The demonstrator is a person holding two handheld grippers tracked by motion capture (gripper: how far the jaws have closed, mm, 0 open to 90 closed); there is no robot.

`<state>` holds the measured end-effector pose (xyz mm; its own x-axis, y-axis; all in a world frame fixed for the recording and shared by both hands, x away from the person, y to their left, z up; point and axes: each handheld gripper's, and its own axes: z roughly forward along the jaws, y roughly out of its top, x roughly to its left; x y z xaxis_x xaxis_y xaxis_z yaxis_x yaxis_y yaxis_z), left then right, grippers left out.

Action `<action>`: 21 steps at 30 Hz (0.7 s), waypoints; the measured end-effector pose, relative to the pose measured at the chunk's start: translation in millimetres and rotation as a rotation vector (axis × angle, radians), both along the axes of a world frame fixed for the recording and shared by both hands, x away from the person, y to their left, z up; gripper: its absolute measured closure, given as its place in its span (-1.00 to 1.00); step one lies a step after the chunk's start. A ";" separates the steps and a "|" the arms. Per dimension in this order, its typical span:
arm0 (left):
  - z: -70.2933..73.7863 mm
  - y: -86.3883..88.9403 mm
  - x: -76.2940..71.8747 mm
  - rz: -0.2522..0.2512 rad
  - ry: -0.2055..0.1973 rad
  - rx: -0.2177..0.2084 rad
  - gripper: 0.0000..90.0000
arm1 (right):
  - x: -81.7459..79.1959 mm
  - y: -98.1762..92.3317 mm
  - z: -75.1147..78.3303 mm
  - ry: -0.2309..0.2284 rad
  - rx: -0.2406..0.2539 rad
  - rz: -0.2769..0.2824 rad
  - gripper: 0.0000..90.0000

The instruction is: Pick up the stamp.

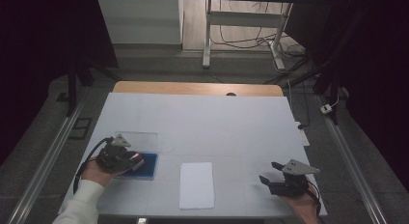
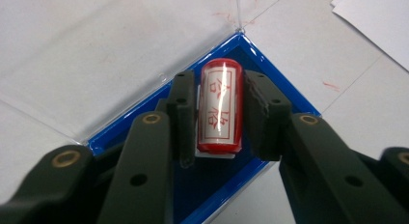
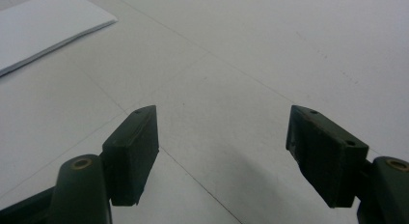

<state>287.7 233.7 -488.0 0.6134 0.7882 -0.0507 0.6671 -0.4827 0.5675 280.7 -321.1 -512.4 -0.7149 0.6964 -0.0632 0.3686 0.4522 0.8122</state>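
Observation:
A red cylinder stamp (image 2: pixel 219 84) with a white label of red characters lies inside a shallow blue case (image 2: pixel 284 96). My left gripper (image 2: pixel 219 120) is shut on it, one black pad against each long side. From the high view, this gripper (image 1: pixel 135 161) sits over the blue case (image 1: pixel 148 167) at the table's front left, the stamp (image 1: pixel 138 159) showing at its tips. My right gripper (image 1: pixel 268 171) rests at the front right, open; in the right gripper view its jaws (image 3: pixel 222 151) stand wide apart with bare table between them.
The case's clear lid (image 1: pixel 137 139) lies flat just behind the case. A white sheet of paper (image 1: pixel 197 185) lies at the front middle, between the two grippers, and shows as the paper (image 3: pixel 43 26) in the right gripper view. White covering (image 1: pixel 207 122) spreads over the table.

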 end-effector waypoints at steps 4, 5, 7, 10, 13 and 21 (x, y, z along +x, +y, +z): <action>0.3 0.3 0.2 -0.001 0.000 0.000 0.54 | 0.2 -0.9 -0.2 0.006 0.002 0.000 -0.40; 0.4 0.6 0.2 0.001 -0.001 0.001 0.54 | 0.2 -1.1 -0.2 0.006 0.002 -0.002 -0.40; 0.4 0.7 0.1 0.003 -0.002 0.002 0.55 | 0.2 -1.0 -0.5 0.003 0.005 -0.004 -0.40; 0.5 0.7 -0.1 0.005 -0.004 0.005 0.55 | 0.5 -0.8 -1.2 0.009 -0.001 0.002 -0.40; 0.8 1.3 -0.3 0.007 -0.005 0.004 0.56 | 0.4 -0.5 -1.4 0.010 -0.007 0.001 -0.39; 2.4 3.9 -2.3 0.009 -0.004 -0.001 0.56 | 0.3 0.3 -2.2 0.013 -0.014 -0.007 -0.39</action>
